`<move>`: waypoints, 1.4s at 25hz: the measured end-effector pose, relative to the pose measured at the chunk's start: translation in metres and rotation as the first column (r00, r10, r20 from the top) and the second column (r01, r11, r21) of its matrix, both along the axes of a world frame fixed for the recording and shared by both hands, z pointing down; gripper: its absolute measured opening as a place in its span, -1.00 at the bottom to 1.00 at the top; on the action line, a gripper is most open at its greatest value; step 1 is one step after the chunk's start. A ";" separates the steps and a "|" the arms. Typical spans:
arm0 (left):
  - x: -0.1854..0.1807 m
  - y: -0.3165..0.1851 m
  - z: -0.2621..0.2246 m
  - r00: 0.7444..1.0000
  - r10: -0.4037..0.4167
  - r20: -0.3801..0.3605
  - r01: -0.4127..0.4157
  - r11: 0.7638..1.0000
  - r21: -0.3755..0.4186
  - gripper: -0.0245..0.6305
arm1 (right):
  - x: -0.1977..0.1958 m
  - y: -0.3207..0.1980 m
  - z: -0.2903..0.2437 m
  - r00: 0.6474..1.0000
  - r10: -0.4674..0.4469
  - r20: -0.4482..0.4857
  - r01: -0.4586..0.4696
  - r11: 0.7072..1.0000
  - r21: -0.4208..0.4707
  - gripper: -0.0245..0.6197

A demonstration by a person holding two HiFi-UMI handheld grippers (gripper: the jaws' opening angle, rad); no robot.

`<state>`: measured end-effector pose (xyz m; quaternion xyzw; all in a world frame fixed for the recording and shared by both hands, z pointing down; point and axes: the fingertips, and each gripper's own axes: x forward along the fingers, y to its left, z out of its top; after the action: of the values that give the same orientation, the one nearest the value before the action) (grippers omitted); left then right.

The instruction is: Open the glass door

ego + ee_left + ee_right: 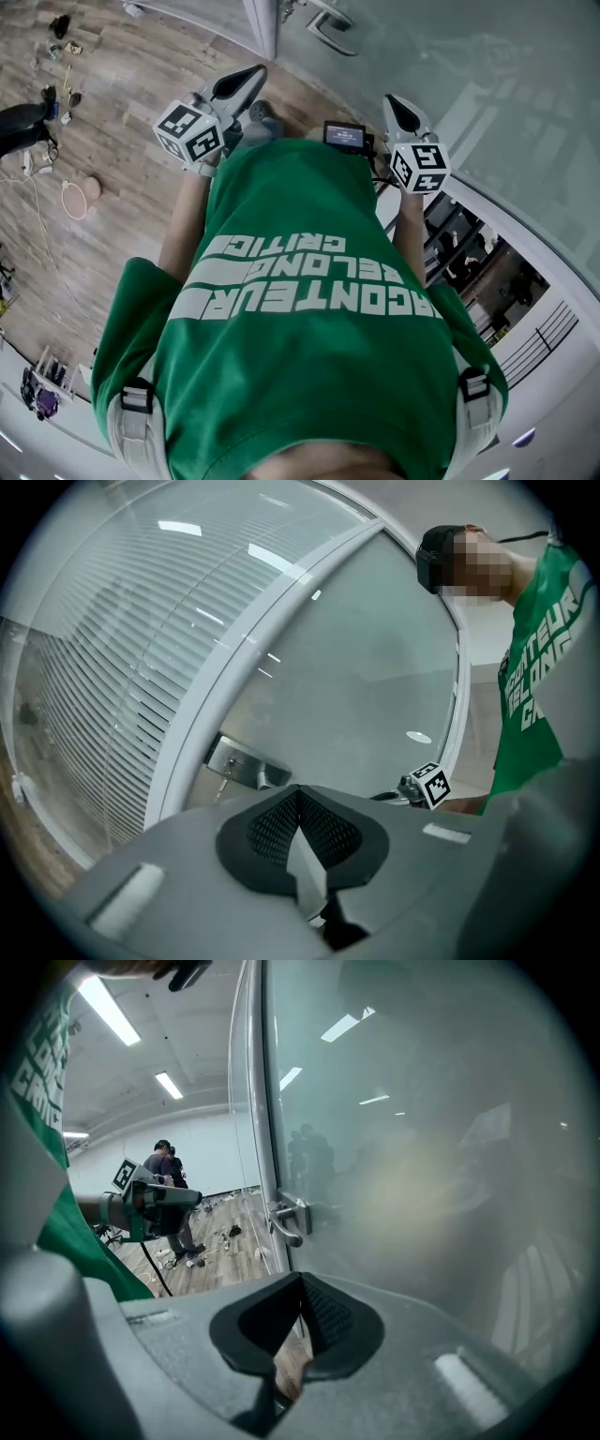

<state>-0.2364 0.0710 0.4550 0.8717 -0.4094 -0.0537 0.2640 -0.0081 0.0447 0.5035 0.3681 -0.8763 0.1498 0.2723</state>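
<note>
Black-padded fingers of the left gripper and right gripper are pressed together, empty. The handle of the glass door is seen ahead, untouched. The approach step is judged to be in hand; next, one pair must be opened and brought onto the handle.

Bright room with a wood-plank floor.
Long strip lights cross the white ceiling, and a white back wall stands behind two people. Small clutter and a thin cable lie on the floor. White slatted blinds fill one side.
</note>
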 end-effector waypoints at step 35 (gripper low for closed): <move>0.115 -0.085 0.039 0.929 0.313 0.196 -0.289 0.947 -0.139 -0.90 | -0.096 -0.050 0.029 0.795 -0.390 -0.465 0.429 0.903 -0.024 -0.76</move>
<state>-0.1215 -0.0135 0.4937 0.9093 -0.2992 0.1044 0.2699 -0.1043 -0.0054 0.5329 0.2054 -0.8508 -0.0404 0.4821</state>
